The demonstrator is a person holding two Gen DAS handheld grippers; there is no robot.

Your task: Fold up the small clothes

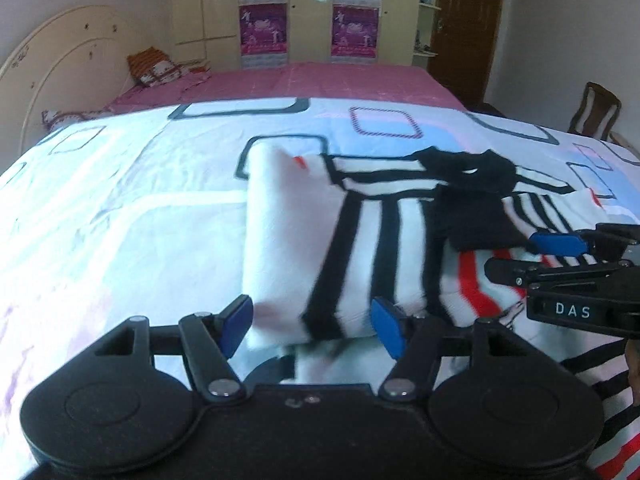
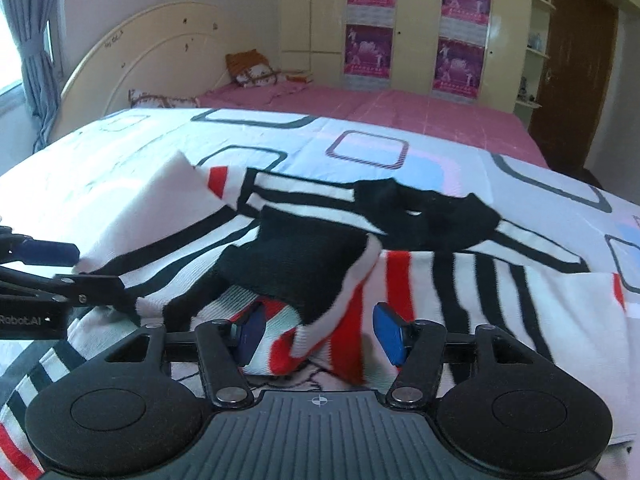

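Observation:
A small white shirt [image 1: 380, 232] with black and red stripes and a black collar lies partly folded on the patterned bedsheet [image 1: 120, 220]. In the left wrist view my left gripper [image 1: 312, 326] stands open over the shirt's near folded edge; the cloth lies between the blue pads [image 1: 236, 324] without being pinched. In the right wrist view the shirt [image 2: 304, 256] has a black sleeve folded across it. My right gripper [image 2: 320, 334] is open too, with a red-and-white fold lying loose between its pads. Each gripper shows in the other's view: the right one [image 1: 524, 258], the left one [image 2: 100, 270].
The white sheet [image 2: 440, 168] with square outlines covers the near bed. Behind it is a pink-covered bed [image 1: 320, 80] with pillows [image 1: 156, 68] at a cream headboard [image 2: 152, 52]. Wardrobes with posters, a brown door [image 2: 576, 72] and a wooden chair [image 1: 596, 112] stand further back.

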